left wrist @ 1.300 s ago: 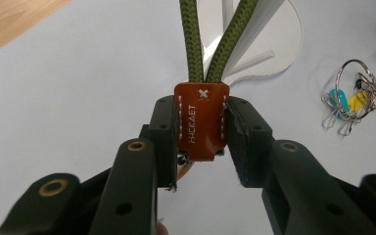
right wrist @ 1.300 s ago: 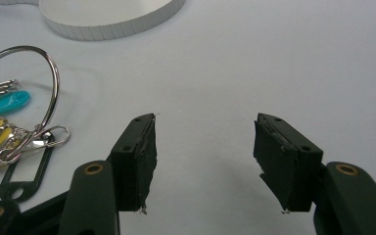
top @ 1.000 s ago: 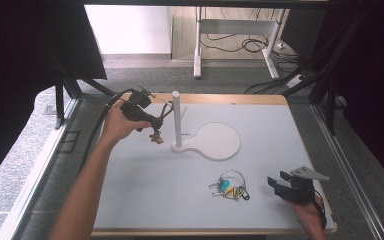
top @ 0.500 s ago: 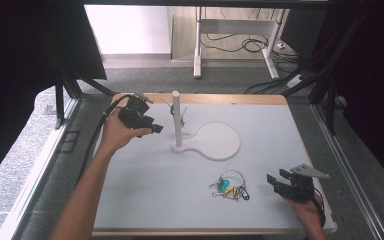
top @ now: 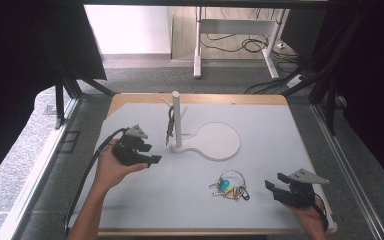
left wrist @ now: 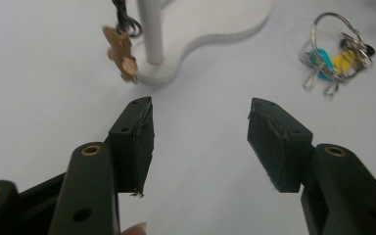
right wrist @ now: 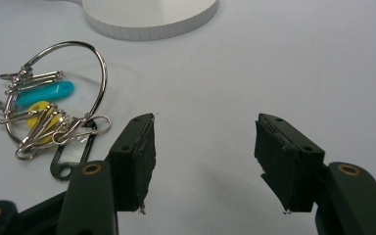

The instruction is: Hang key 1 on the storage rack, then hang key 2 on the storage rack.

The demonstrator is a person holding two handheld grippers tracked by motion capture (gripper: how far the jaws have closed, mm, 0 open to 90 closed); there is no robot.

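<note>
Your left tool (top: 139, 152) sits above the left part of the counter (top: 280, 130), held in your left hand (top: 111, 167), and its jaws stand wide apart with nothing between them; in the left gripper view the two black pads (left wrist: 139, 139) frame bare white surface. Just ahead of it and a little to the right stands the white stand (top: 177, 120), an upright post on a flat base that widens into a round disc (top: 219, 141). From a short peg on the post hangs a small dark ring with a tan leather tag (left wrist: 121, 53), dangling just off the post and clear of your left tool. Your right tool (top: 286, 192) rests low at the near right edge of the counter, held in your right hand (top: 307, 217), with its grey three-cornered plate on top; its jaws are also spread apart and hold nothing. A bunch of keys (top: 229, 186) lies flat on the counter between the two tools, nearer the right one and just beside its left jaw in the right gripper view: a large wire ring carrying silver keys, a teal tag (right wrist: 44, 93), a yellow tag (right wrist: 38, 111) and a black clip. That bunch lies apart from the stand's disc, toward you. Beyond the counter, cables lie on the floor around a desk frame (top: 235, 30).
</note>
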